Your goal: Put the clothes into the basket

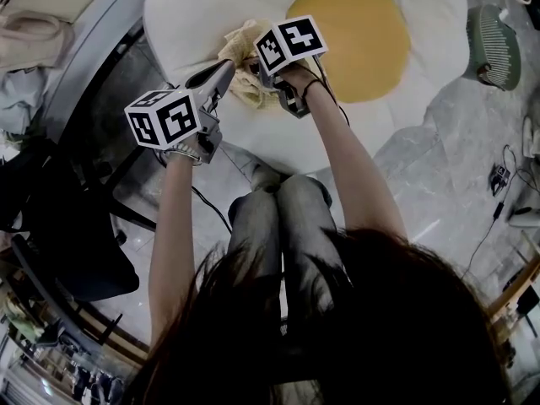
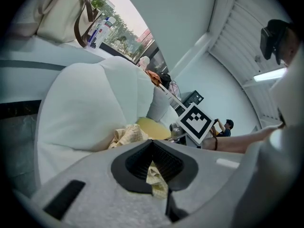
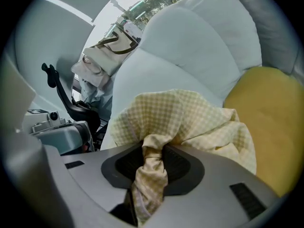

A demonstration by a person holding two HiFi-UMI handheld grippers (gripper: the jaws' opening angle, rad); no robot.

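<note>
A marble floor (image 1: 439, 133) carries a big white petal-shaped cushion (image 1: 190, 11) with a yellow centre (image 1: 354, 36); on the white part, beside the yellow, lies the yellow checked cloth (image 3: 183, 115); the right gripper (image 3: 152, 163) has a thick twist of it pinched between its jaws, and the left gripper (image 2: 154, 165) is closed on a smaller corner; this looks like the pick-up step; next comes lifting the cloth clear and carrying it to the basket, perhaps the pale green slatted container (image 1: 492, 47) well apart at the right.
</note>
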